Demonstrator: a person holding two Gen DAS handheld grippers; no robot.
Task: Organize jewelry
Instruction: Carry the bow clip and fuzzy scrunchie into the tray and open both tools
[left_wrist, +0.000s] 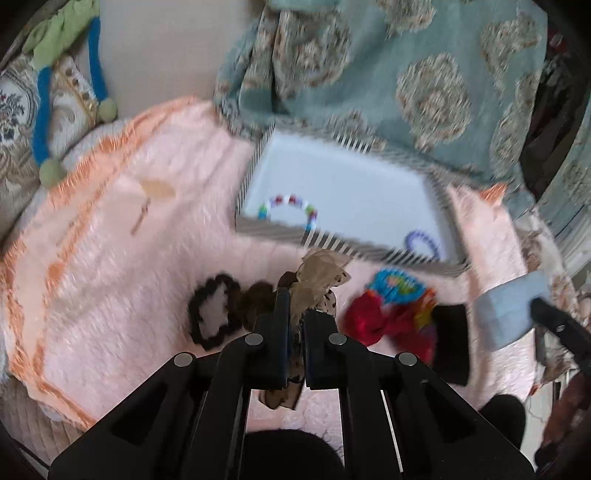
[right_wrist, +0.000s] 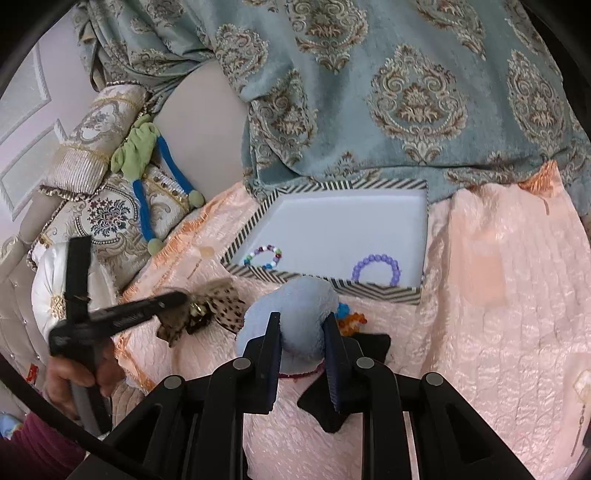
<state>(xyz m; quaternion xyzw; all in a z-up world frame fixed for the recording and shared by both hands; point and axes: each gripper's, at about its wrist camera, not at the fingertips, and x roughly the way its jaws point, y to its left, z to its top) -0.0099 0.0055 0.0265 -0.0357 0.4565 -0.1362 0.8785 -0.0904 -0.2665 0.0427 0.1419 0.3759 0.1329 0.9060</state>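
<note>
Both grippers hold soft hair accessories in front of the striped tray.

The left gripper has its jaws pinched narrow on a beige spotted bow, lifted over the pink blanket. The right gripper clamps a light blue scrunchie between its jaws. Just ahead of both lies the tray, holding a multicolour bead bracelet and a purple bead bracelet. A black scrunchie lies left of the left jaws, a red bow right of them.

Soft even daylight, no glare. Left wrist view motion-blurred; right wrist view sharp. Heavy fisheye bending, dark corners, worst at 12 o'clock.
</note>
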